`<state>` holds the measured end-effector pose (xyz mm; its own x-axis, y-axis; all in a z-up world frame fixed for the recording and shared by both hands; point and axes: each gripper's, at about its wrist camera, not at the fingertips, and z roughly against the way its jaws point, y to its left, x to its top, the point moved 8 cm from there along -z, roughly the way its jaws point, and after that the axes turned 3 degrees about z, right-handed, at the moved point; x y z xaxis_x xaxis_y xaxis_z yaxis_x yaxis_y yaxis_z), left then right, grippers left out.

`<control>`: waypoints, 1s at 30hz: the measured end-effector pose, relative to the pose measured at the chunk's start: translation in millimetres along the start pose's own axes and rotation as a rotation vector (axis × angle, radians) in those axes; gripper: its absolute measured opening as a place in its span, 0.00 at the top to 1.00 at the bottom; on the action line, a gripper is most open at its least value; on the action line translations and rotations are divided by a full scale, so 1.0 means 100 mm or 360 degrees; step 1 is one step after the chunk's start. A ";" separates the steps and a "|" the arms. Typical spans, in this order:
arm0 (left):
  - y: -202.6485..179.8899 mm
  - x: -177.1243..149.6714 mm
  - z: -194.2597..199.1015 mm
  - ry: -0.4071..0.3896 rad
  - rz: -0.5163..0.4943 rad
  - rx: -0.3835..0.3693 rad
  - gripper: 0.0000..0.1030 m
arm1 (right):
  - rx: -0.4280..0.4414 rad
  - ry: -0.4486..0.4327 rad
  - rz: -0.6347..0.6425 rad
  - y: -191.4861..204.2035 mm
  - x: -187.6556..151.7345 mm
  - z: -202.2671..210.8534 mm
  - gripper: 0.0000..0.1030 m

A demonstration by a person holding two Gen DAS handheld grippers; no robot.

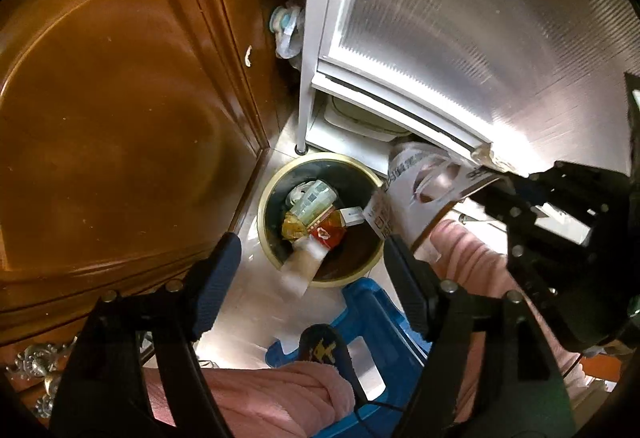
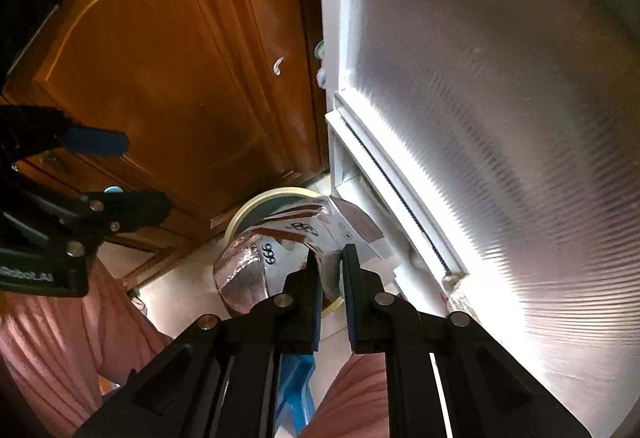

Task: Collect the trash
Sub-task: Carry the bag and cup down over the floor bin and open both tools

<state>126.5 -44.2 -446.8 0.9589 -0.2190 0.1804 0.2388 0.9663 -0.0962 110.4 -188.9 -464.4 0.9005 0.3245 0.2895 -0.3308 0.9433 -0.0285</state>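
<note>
A round bin (image 1: 268, 194) with a cream rim stands on the floor and holds several wrappers and packets. A white and brown wrapper (image 1: 302, 266) is in mid-air over its near rim, blurred. My left gripper (image 1: 308, 270) is open and empty above the bin. My right gripper (image 2: 330, 266) is shut on a crumpled white and silver plastic package (image 2: 288, 242) with printed text, held above the bin's rim (image 2: 256, 202). That package also shows in the left wrist view (image 1: 416, 186) at the bin's right edge, with the right gripper (image 1: 492, 194) behind it.
A brown wooden cabinet door (image 1: 120, 98) stands left of the bin. A white-framed ribbed panel (image 1: 460, 38) rises on the right. A blue plastic stool (image 1: 372, 322) and pink-clad legs (image 1: 260, 398) are below my grippers. Plastic bags (image 1: 288, 34) are wedged between cabinet and panel.
</note>
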 end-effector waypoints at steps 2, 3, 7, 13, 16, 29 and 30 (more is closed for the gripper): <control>0.02 0.02 0.02 -0.0015 0.0006 0.0005 0.31 | 0.0003 0.0016 0.0016 0.04 0.00 -0.06 0.91; 0.03 0.02 0.06 -0.0020 0.0007 0.0008 0.31 | 0.0005 0.0025 0.0023 0.06 0.02 -0.09 0.91; 0.07 0.02 0.15 -0.0052 0.0009 0.0020 0.31 | 0.0017 0.0054 0.0035 0.12 0.06 -0.22 0.91; 0.15 0.00 0.19 -0.0058 0.0025 0.0059 0.27 | 0.0089 0.0089 -0.0006 0.19 0.15 -0.36 0.60; 0.19 -0.01 0.19 -0.0059 0.0051 0.0062 0.27 | 0.0119 0.0065 -0.0026 0.20 0.18 -0.35 0.50; 0.07 -0.03 0.47 -0.0131 0.0027 0.0054 0.27 | 0.0113 -0.0036 -0.0067 0.13 0.09 0.24 0.50; 0.05 -0.03 0.51 -0.0140 0.0022 0.0048 0.27 | 0.0115 -0.0058 -0.0067 0.13 0.09 0.33 0.50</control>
<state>116.9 -32.0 -397.9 0.9446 -0.1942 0.2645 0.2196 0.9731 -0.0700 105.2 -175.5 -430.8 0.9035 0.2807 0.3239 -0.3137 0.9480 0.0534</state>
